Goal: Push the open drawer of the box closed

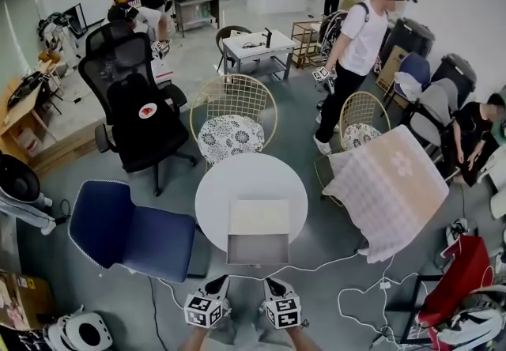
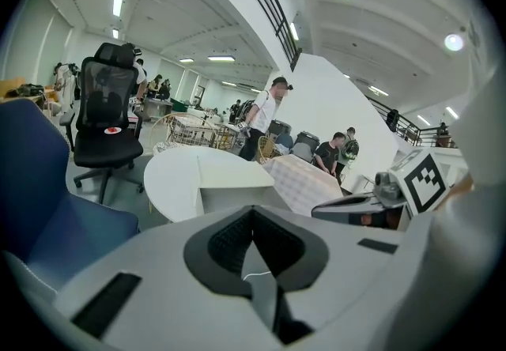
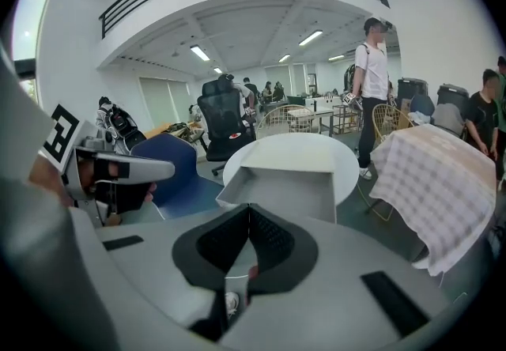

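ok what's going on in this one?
A person holds two hand-held grippers, the left hand-held gripper and the right hand-held gripper. Both are shut and empty, and they sit short of the round white table. The box on the table has its drawer pulled out toward the person. Neither gripper touches the drawer, so the push to close it has not begun.

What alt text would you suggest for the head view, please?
A pale rectangular box on a round white table has its grey drawer open toward the left gripper and right gripper, both short of it. A blue chair stands left.
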{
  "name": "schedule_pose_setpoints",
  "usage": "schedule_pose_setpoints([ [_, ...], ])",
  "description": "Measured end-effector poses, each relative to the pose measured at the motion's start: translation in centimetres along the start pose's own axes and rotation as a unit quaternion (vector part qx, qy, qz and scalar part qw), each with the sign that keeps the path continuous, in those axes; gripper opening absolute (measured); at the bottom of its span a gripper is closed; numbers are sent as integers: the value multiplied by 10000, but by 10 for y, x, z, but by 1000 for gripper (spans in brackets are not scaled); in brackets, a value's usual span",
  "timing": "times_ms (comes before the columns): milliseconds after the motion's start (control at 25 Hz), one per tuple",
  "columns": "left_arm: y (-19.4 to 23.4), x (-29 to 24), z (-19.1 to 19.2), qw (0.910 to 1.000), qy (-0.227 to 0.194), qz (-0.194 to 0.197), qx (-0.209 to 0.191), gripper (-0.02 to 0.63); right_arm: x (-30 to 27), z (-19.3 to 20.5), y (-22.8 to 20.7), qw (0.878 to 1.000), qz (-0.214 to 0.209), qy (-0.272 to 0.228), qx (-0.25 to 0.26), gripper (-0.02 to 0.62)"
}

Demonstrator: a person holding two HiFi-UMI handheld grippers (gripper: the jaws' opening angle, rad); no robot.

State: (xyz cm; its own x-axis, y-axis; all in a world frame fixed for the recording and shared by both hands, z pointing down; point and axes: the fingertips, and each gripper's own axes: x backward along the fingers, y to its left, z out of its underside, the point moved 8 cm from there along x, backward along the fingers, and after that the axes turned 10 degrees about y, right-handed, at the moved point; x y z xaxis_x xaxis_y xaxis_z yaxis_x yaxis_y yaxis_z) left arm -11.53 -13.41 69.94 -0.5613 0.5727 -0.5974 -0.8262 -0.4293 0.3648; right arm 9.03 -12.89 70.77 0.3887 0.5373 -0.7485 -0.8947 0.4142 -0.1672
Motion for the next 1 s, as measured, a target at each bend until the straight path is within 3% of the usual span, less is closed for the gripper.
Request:
schedule_pose_setpoints([
  [680, 4, -4, 60, 9981, 557, 105, 254, 9, -24, 70, 21, 9960, -284, 754, -393, 20],
  [720, 4, -4, 62, 9980, 561, 116, 270, 9, -27, 72, 21, 9955, -324, 796, -388, 55],
  [760, 3, -4, 64, 9979, 568, 132, 287, 10, -29, 74, 22, 9952, -344, 840, -363, 162],
  [800, 2, -4, 66, 9978, 577, 149, 305, 9, -31, 75, 23, 9949, -351, 881, -329, 204],
  [1000, -3, -7, 72, 9971, 633, 228, 361, 10, -40, 75, 23, 9947, -294, 956, -256, 209],
])
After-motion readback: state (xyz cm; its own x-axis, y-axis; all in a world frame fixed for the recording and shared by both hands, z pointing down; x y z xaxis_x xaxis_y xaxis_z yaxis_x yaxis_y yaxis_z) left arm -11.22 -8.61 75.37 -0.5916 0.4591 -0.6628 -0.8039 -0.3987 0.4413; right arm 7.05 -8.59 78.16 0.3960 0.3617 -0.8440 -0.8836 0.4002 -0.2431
